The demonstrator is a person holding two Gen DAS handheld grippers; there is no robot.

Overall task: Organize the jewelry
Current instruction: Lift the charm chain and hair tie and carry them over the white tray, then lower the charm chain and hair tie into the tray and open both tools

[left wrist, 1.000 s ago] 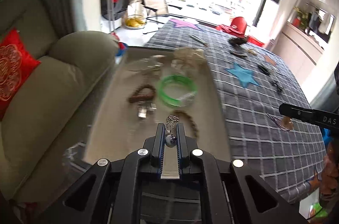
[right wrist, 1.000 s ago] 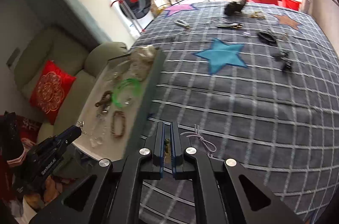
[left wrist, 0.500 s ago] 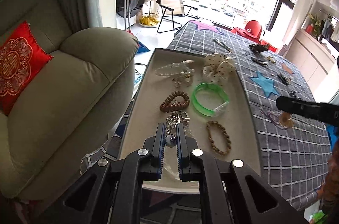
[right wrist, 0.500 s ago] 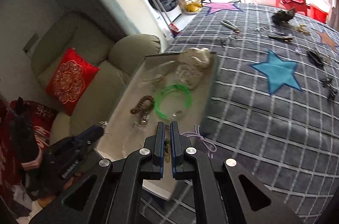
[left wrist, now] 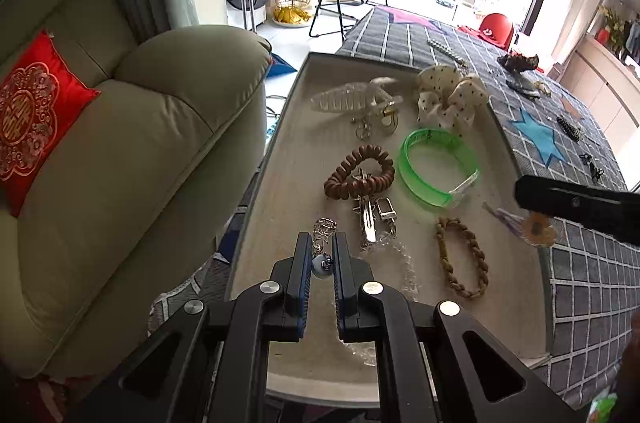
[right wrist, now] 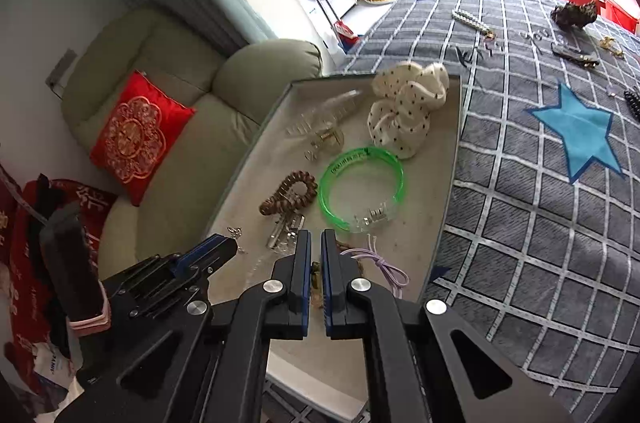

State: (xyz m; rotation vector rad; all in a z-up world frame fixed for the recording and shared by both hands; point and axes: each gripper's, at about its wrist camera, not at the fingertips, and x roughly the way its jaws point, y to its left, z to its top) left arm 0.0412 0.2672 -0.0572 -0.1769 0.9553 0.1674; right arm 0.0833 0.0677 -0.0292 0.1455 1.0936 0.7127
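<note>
We list first the grey checked tablecloth (right wrist: 520, 183), spread over the right and far part of the scene with loose pieces still scattered at its far end. Next, the shallow beige tray (left wrist: 280, 183) at the cloth's left edge, beside a green sofa (left wrist: 120, 163). In the tray, far to near: a dotted cream scrunchie (left wrist: 448, 99), a clear claw clip (left wrist: 352, 99), a green bangle (left wrist: 436, 167), a brown spiral hair tie (left wrist: 360, 175), a metal clip (left wrist: 370, 219) and a braided tan bracelet (left wrist: 460, 259). Then our left gripper (left wrist: 322, 251) over the tray's near left corner, its fingers nearly closed, pinching a silver filigree earring (left wrist: 322, 243) whose ornament pokes out ahead of the tips. Our right gripper (right wrist: 316, 259) hangs over the tray's near right part, pressed onto a small yellowish charm (right wrist: 315, 273) trailing a lilac cord (right wrist: 380, 263). We judge the step in hand to be depositing both pieces. The next move calls for lowering each to a bare patch of tray floor, then opening the fingers gently so that neither piece snags.
</note>
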